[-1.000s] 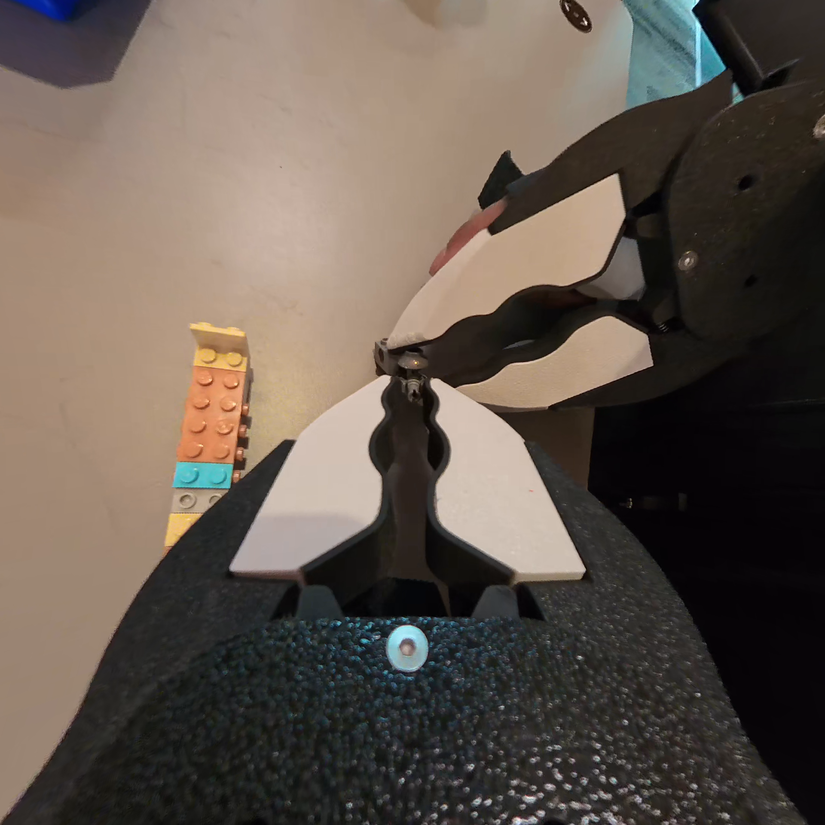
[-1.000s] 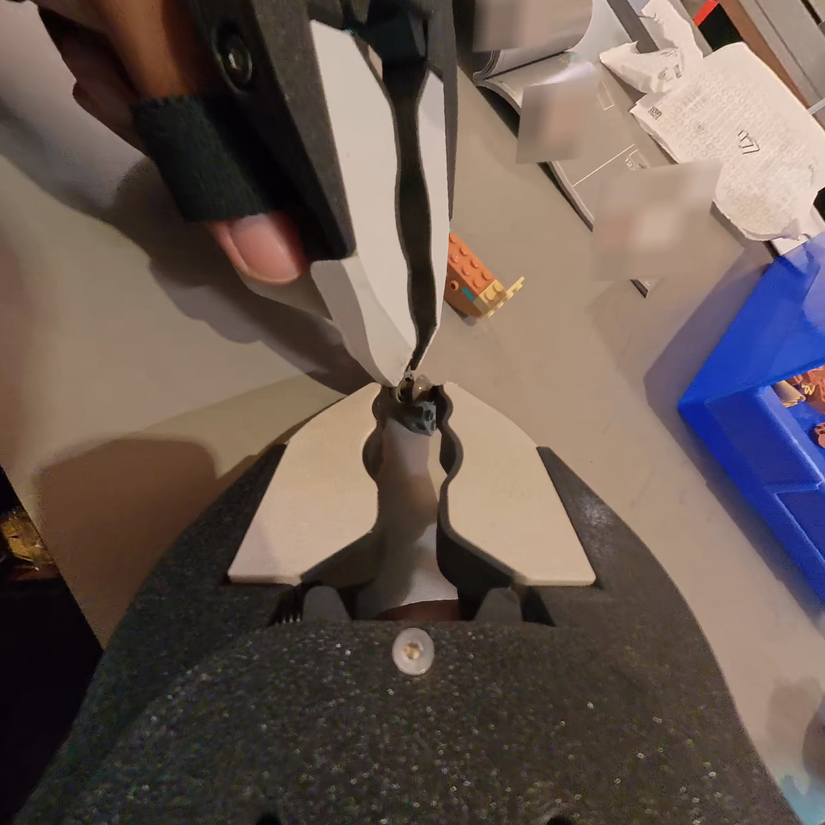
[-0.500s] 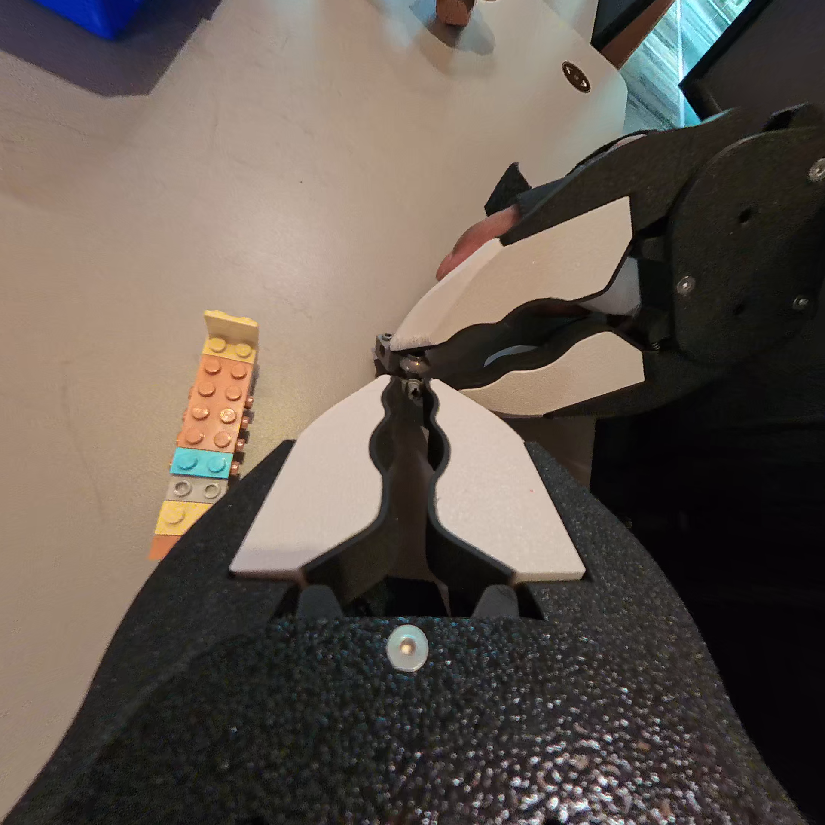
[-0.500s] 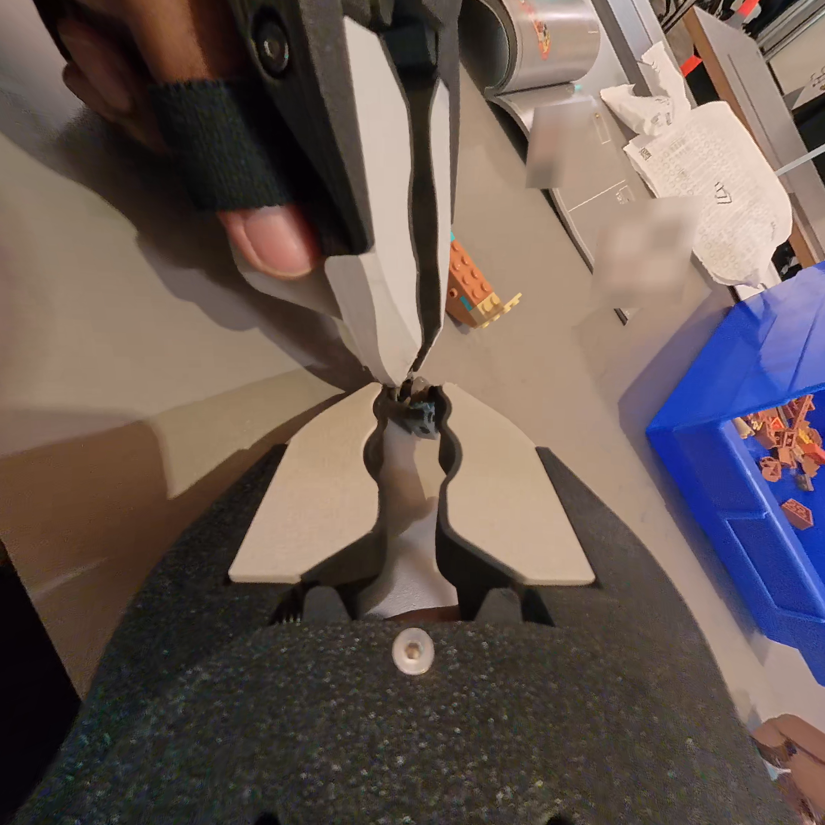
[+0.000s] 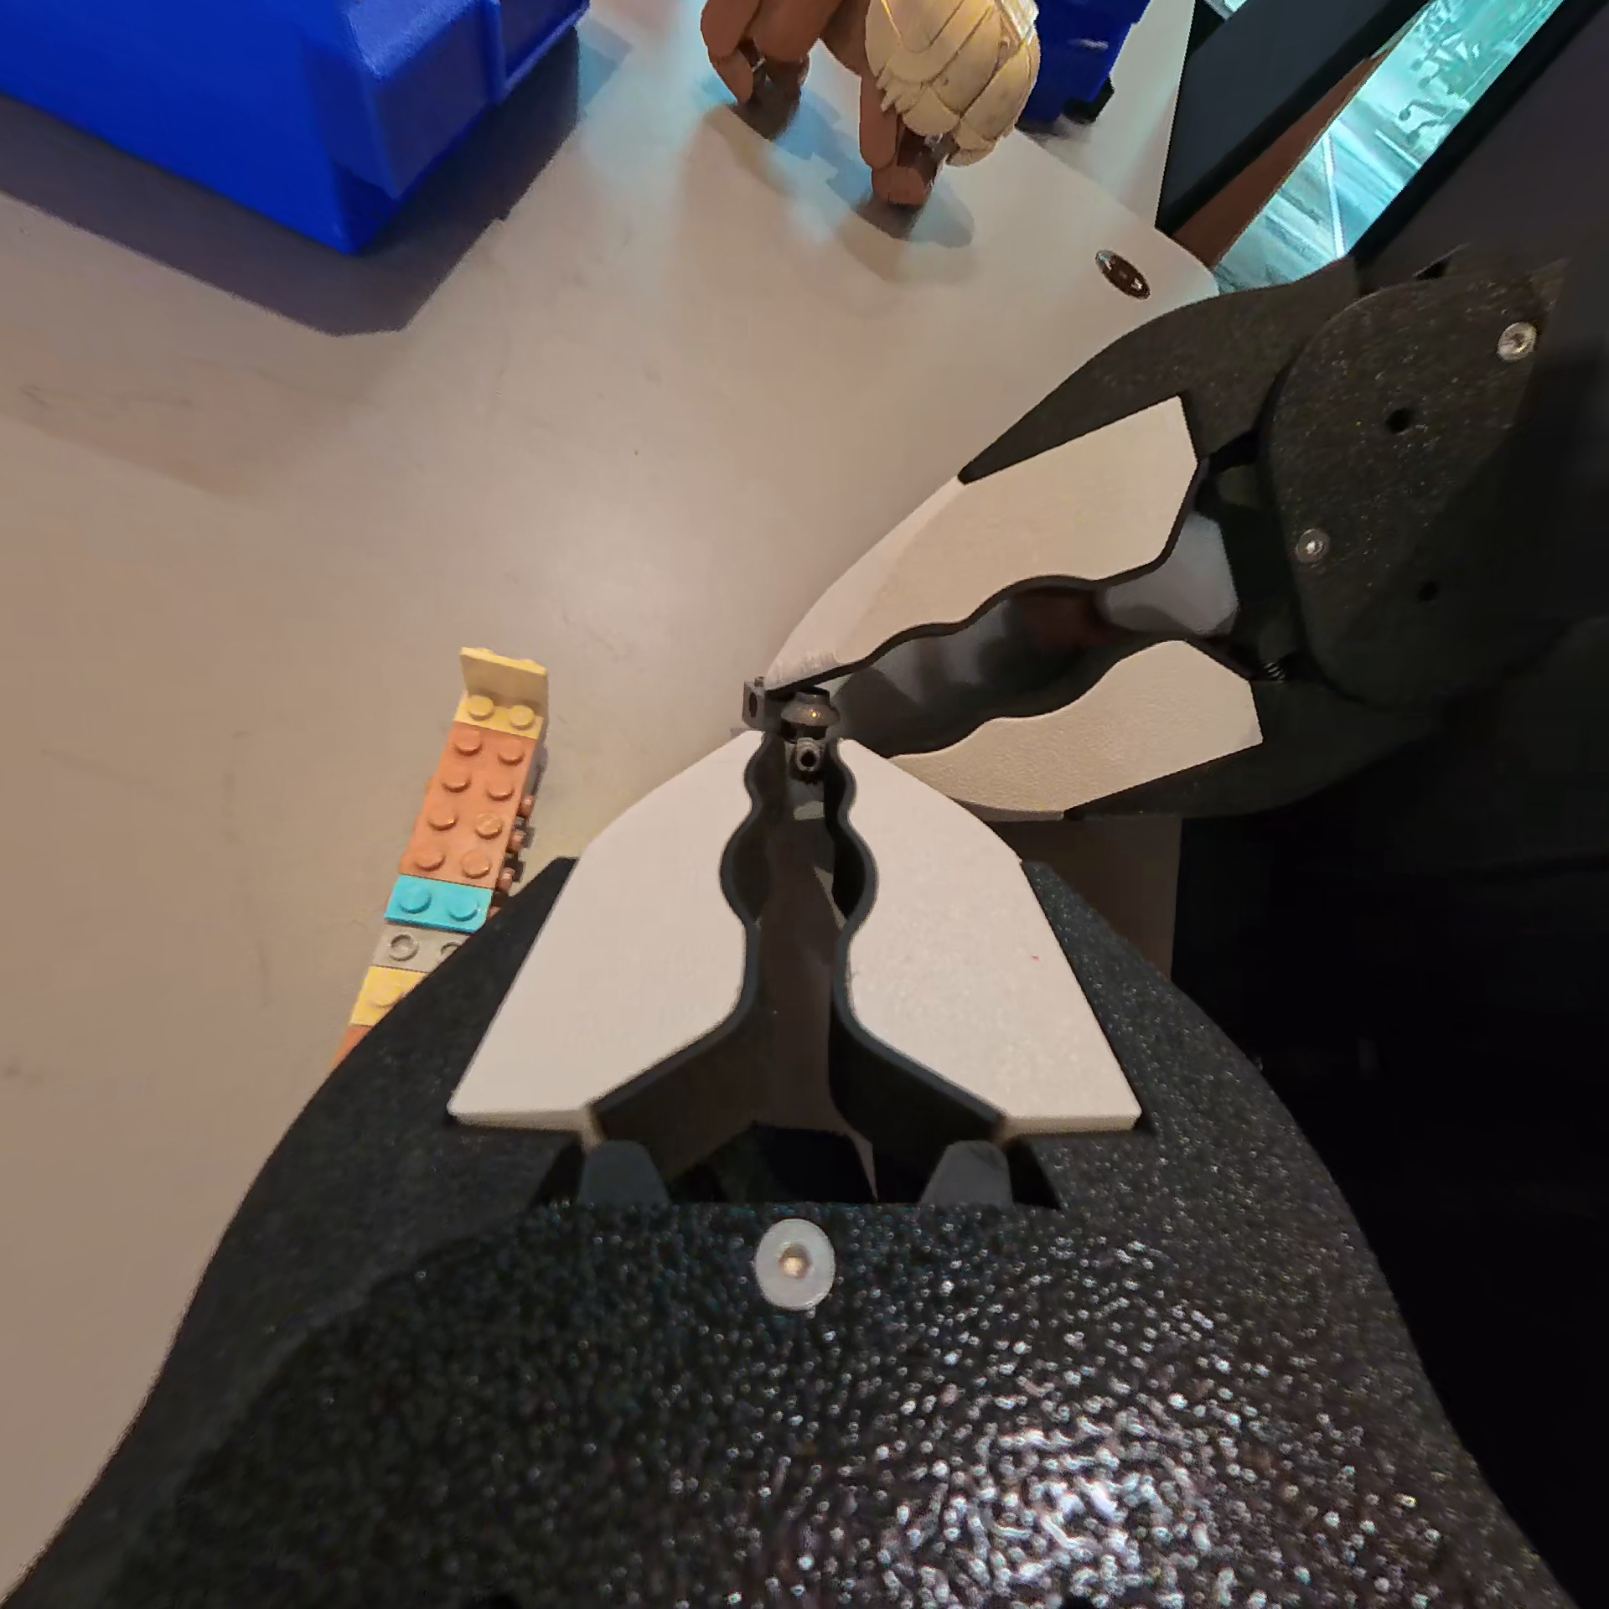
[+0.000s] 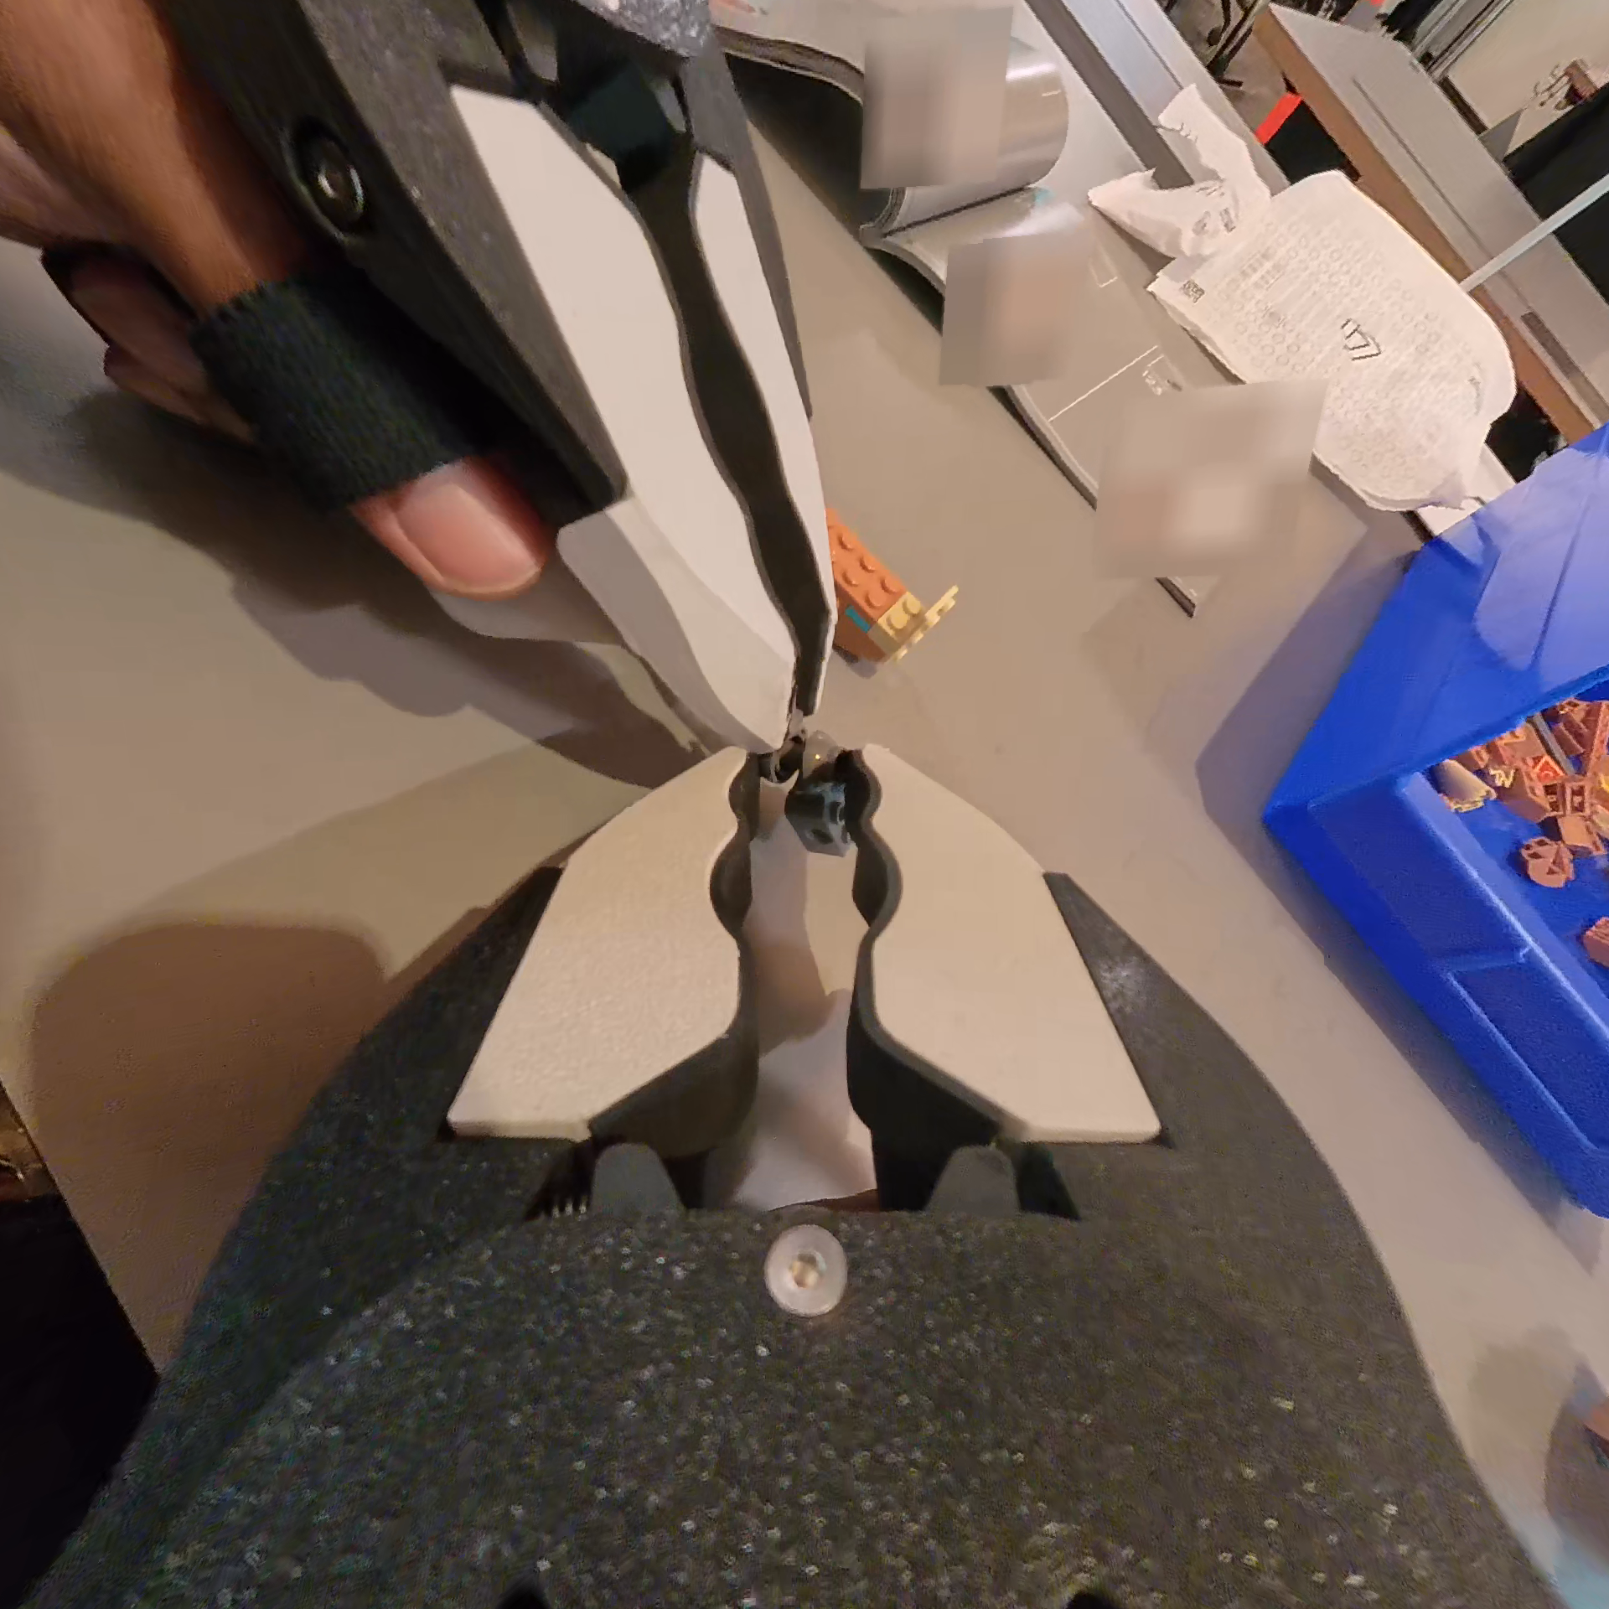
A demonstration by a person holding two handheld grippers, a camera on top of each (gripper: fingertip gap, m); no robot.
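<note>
On the grey table (image 5: 261,488) the two grippers meet tip to tip. The left gripper (image 5: 805,759) is nearly closed on a small dark pin (image 5: 808,759); the right gripper (image 6: 805,784) pinches a small dark block piece (image 6: 818,805), touching that pin. Joining seems in hand; fine alignment is needed.

The two grippers meet tip to tip above the near edge of the table (image 5: 261,522); the left gripper (image 5: 803,756) holds a small pin piece (image 5: 805,759), and the right gripper (image 6: 805,784) – coming from the right in the left wrist view – holds a small block piece (image 6: 820,814) touching it. To the left of them a brick strip (image 5: 461,818) lies flat on the table; far behind it stands a bin (image 5: 261,104), and right of the bin a brick animal (image 5: 879,78). In the right wrist view a bin with loose bricks (image 6: 1437,784) lies at the right; papers (image 6: 1306,331) lie far behind it.
</note>
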